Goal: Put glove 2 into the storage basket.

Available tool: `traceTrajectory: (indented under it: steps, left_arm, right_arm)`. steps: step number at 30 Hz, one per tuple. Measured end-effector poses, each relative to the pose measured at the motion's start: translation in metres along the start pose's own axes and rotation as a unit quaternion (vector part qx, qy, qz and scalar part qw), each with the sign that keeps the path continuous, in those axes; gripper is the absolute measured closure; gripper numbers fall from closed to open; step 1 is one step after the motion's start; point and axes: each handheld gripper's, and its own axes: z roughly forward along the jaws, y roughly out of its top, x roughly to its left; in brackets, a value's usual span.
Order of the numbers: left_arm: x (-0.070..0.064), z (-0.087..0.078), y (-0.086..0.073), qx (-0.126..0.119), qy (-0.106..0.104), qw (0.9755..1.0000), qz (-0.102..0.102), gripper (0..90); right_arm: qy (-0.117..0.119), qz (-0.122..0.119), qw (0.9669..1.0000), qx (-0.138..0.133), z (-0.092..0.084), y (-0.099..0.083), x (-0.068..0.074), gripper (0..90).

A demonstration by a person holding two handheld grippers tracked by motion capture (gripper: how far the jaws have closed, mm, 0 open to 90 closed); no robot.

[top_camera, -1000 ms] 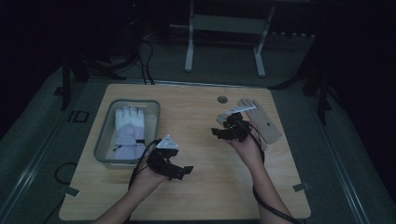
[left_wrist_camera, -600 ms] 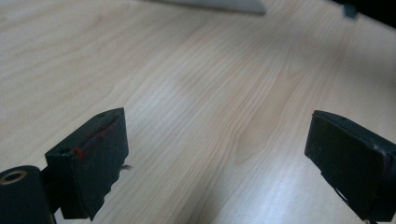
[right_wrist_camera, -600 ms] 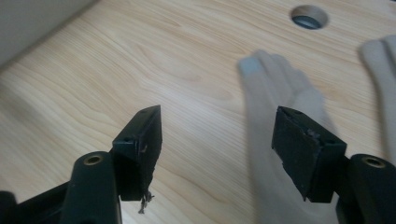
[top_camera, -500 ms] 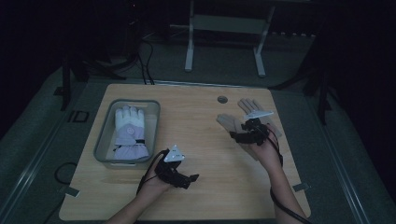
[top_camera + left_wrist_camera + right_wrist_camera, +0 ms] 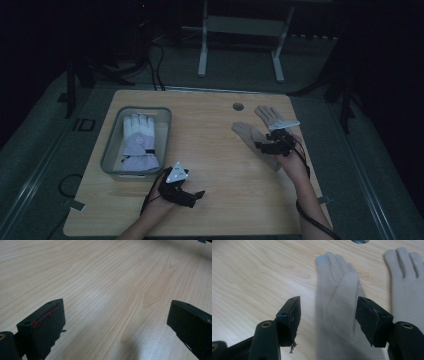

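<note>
beige glove (image 5: 337,312): lies between the right gripper (image 5: 328,315) jaws, fingers pointing away; jaws apart, not pressing
left gripper (image 5: 113,322): jaws have just been opening, wide apart over bare table (image 5: 100,272)

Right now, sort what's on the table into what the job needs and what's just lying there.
In the job:
- near beige glove, under the open right tongs
- second beige glove beside it

Lying about:
- white and lilac glove in the grey bin
- round hole in the table
</note>
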Motion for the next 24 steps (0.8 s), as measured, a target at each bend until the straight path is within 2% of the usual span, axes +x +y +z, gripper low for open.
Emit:
traceTrajectory:
  steps: [2,3,6,10,15,18,20,21,23,24]
  left_arm:
    - [0.001,-0.001,0.000,0.000,-0.008,0.9999,0.008,2.1]
    - [0.001,-0.001,0.001,0.001,0.000,0.9999,0.013,2.1]
    - [0.003,-0.002,0.001,0.000,-0.009,0.9999,0.006,2.1]
    - [0.002,0.000,-0.001,-0.001,-0.012,0.9999,0.007,2.1]
    - [-0.001,0.002,-0.003,0.002,-0.020,0.9997,0.014,2.1]
    - [-0.002,0.002,-0.003,0.001,-0.021,0.9997,0.015,2.1]
    - [-0.001,0.002,-0.003,0.001,-0.025,0.9996,0.014,2.1]
    - [-0.001,0.002,-0.003,0.002,-0.023,0.9996,0.015,2.1]
    - [-0.001,0.002,-0.003,0.000,-0.025,0.9996,0.014,2.1]
    - [-0.001,0.003,-0.003,0.000,-0.025,0.9996,0.015,2.1]
  right_arm:
    - [0.002,0.000,1.0000,0.006,0.004,-0.001,-0.004,37.1]
    - [0.004,0.001,0.9999,0.010,0.007,-0.001,-0.005,38.0]
    - [0.000,-0.014,0.9997,0.019,0.015,-0.002,-0.006,40.2]
    - [0.001,-0.024,0.9995,0.020,0.025,-0.003,-0.010,41.1]
    - [-0.023,-0.055,0.9977,0.032,0.039,-0.006,-0.017,42.1]
    - [-0.017,-0.052,0.9980,0.032,0.046,-0.008,-0.024,45.4]
    - [-0.007,-0.055,0.9971,0.052,0.053,-0.011,-0.026,50.1]
    - [0.003,-0.046,0.9979,0.045,0.053,-0.012,-0.027,52.3]
    - [0.017,-0.020,0.9985,0.048,0.053,-0.013,-0.030,58.3]
    - [0.018,-0.021,0.9984,0.050,0.053,-0.013,-0.029,64.6]
